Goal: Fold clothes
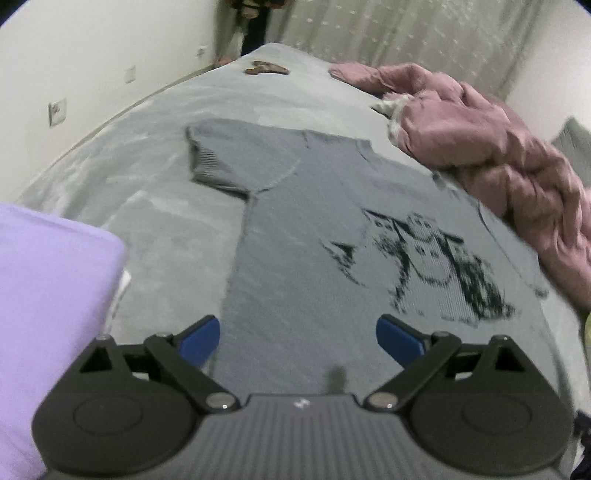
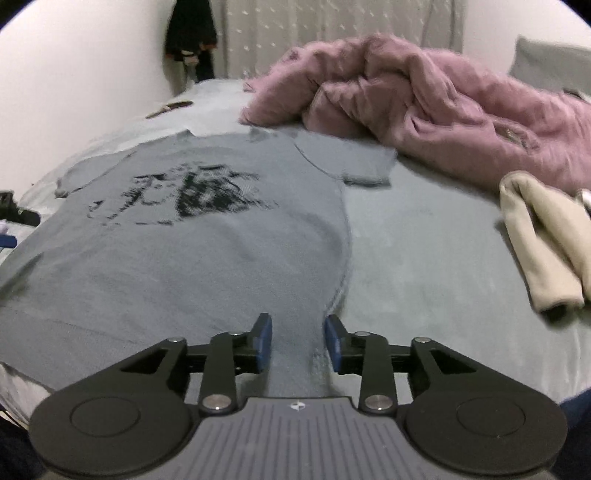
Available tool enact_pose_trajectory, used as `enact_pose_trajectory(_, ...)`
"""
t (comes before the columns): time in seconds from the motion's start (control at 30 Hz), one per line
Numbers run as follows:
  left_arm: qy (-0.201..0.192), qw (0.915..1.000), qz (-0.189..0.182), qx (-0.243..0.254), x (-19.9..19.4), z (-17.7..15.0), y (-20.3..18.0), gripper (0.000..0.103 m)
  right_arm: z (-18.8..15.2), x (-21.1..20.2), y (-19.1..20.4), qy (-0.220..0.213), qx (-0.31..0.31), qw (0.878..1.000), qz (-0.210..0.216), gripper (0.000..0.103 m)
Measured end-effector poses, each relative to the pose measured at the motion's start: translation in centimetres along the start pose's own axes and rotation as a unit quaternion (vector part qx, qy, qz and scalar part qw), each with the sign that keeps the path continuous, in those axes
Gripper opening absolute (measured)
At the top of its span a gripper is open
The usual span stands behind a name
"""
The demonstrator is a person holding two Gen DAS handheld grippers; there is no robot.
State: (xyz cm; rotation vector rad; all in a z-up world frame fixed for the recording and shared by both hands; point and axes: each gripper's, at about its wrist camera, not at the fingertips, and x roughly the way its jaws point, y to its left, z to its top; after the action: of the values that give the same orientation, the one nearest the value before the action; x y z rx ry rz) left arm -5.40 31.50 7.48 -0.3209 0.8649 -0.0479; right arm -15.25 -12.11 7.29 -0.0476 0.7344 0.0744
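- Left wrist view: left gripper (image 1: 297, 338) fingers spreading wide, gripping nothing, over T-shirt (image 1: 295, 236) lying flat on bed (image 1: 155, 206).
- Right gripper (image 2: 297, 343) fingers part-open, straddling shirt hem.

White walls (image 1: 92, 55), pale curtain (image 2: 332, 26)

Two wrist fisheyes, both low over the near edge of a bed, looking along it toward the far wall.

The left wrist view sits at the near left of the grey T-shirt (image 1: 295, 229), its print to the right; the right wrist view sits at the near right, print to the left. Both share the shirt, the pink blanket (image 2: 424, 110) and the curtain (image 1: 406, 37); blur probably hides finer overlap.
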Motion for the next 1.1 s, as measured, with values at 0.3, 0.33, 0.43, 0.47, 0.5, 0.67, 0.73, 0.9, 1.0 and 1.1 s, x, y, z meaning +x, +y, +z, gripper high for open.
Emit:
enact_pose_trajectory(0.3, -0.014, 0.9998, 0.005, 0.010, 0.1, 1.0, -0.2, 0.097, 0.0, 2.5, 7.4, 0.000, -0.060, 0.996, 0.064, 0.036)
enact_pose_trajectory(0.33, -0.012, 0.9999, 0.005, 0.008, 0.2, 1.1, -0.2, 0.097, -0.1, 2.9, 8.1, 0.003, -0.067, 0.995, 0.070, 0.036)
enact_pose_trajectory(0.43, 0.004, 1.0000, 0.006, 0.002, 1.0, 1.0, 0.0, 0.098, -0.8, 3.7, 9.9, 0.006, -0.077, 0.993, 0.085, 0.038)
enact_pose_trajectory(0.47, 0.011, 0.9999, 0.007, 0.000, 1.3, 0.9, 0.0, 0.098, -0.9, 3.8, 10.2, 0.005, -0.077, 0.993, 0.083, 0.041)
enact_pose_trajectory(0.5, 0.019, 0.9998, 0.009, -0.002, 1.5, 0.8, 0.0, 0.098, -1.0, 4.0, 10.3, 0.003, -0.077, 0.994, 0.080, 0.042)
enact_pose_trajectory(0.67, 0.022, 0.9993, 0.031, -0.007, 2.0, 0.8, 0.5, 0.097, -0.5, 4.3, 10.9, 0.005, -0.071, 0.994, 0.077, 0.042)
enact_pose_trajectory(0.73, 0.020, 0.9989, 0.035, -0.024, 1.7, 0.9, 1.3, 0.097, -0.3, 4.4, 11.9, 0.004, -0.078, 0.993, 0.083, 0.042)
enact_pose_trajectory(0.9, 0.018, 0.9982, 0.026, -0.051, 1.3, 1.5, 2.8, 0.097, 0.0, 4.5, 14.8, -0.003, -0.099, 0.990, 0.101, 0.042)
enact_pose_trajectory(1.0, 0.006, 0.9962, 0.005, -0.087, 0.4, 2.2, 4.5, 0.097, 0.1, 4.5, 16.5, -0.007, -0.112, 0.987, 0.112, 0.042)
enact_pose_trajectory(1.1, -0.007, 0.9925, -0.016, -0.121, -0.4, 2.9, 6.4, 0.097, 0.2, 4.6, 18.3, -0.011, -0.124, 0.985, 0.123, 0.042)
